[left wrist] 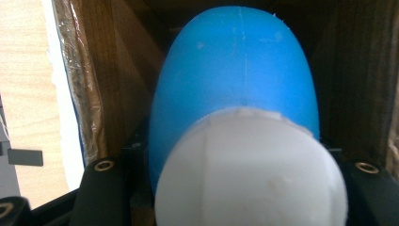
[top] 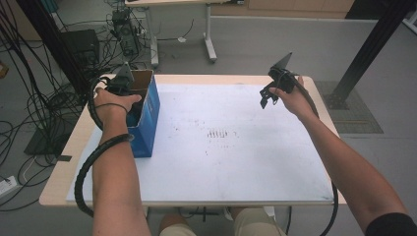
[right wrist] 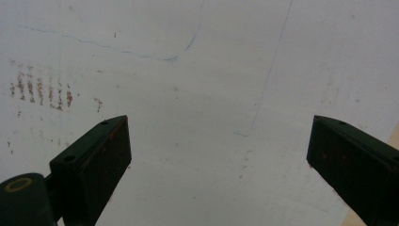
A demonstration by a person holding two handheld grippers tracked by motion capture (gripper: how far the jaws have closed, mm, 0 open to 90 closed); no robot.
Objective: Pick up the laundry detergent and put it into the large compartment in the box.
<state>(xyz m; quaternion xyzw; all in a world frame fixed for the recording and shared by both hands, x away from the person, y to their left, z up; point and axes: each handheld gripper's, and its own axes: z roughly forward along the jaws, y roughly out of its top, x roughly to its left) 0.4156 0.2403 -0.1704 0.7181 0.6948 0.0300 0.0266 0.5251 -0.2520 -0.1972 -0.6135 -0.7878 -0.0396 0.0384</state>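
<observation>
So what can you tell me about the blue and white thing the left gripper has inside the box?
The blue and white object is smooth, rounded and egg-like, probably plastic: a blue domed part farther off, a white rounded part nearest the camera, with a faint seam along both. It sits between the left gripper's black fingers, which are shut on it, inside the blue box with brown cardboard inner walls at the table's left end.

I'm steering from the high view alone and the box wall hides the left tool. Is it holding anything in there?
Observer: Yes. The left tool is shut on a blue and white egg-shaped thing inside the box.
Operator: Which end is nearest the tool?
Observer: The white end; the blue end points deeper into the box.
Operator: And the right tool?
Observer: The right tool is open, nothing between its jaws, over the bare white table top.
</observation>
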